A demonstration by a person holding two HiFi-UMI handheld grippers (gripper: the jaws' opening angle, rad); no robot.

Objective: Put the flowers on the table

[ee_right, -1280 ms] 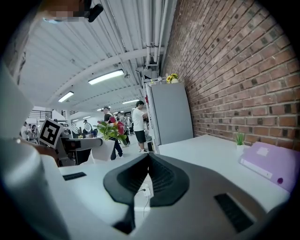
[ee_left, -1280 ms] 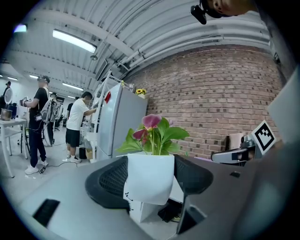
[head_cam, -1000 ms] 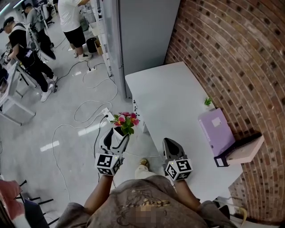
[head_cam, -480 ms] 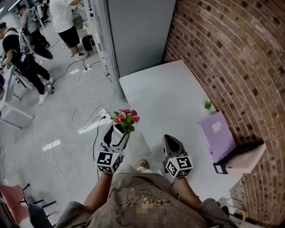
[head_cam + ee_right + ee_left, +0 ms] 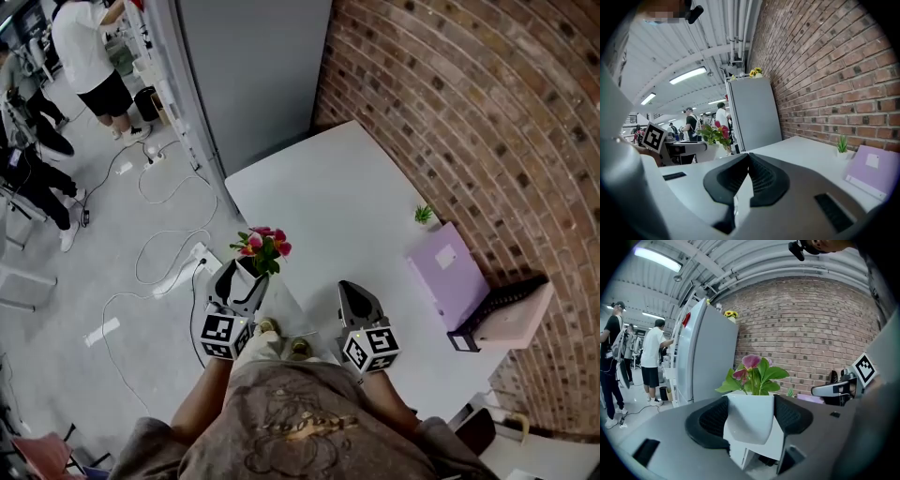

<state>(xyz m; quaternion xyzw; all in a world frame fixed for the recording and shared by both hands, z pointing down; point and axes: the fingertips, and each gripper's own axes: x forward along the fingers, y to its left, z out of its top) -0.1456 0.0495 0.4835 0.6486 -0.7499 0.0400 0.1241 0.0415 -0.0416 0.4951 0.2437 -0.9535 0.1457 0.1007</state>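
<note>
A white pot (image 5: 750,416) of pink flowers (image 5: 753,373) with green leaves sits between the jaws of my left gripper (image 5: 750,420), which is shut on the pot. In the head view the flowers (image 5: 261,248) rise above the left gripper (image 5: 239,283), held over the floor just left of the white table's (image 5: 328,202) near corner. My right gripper (image 5: 354,298) hovers over the table's near part, shut and holding nothing. In the right gripper view its pads (image 5: 757,178) meet, and the flowers (image 5: 717,133) show to the left.
A purple folder (image 5: 448,274), a tiny green plant (image 5: 424,215) and a pink box (image 5: 511,317) lie along the brick wall (image 5: 469,112) at the table's right. A grey cabinet (image 5: 253,75) stands behind. Cables (image 5: 173,253) run across the floor; people (image 5: 89,56) stand far left.
The head view has shifted toward the table and wall. Both grippers keep nearly the same pose; the left one still grips the pot, now slightly closer to the table's corner.
</note>
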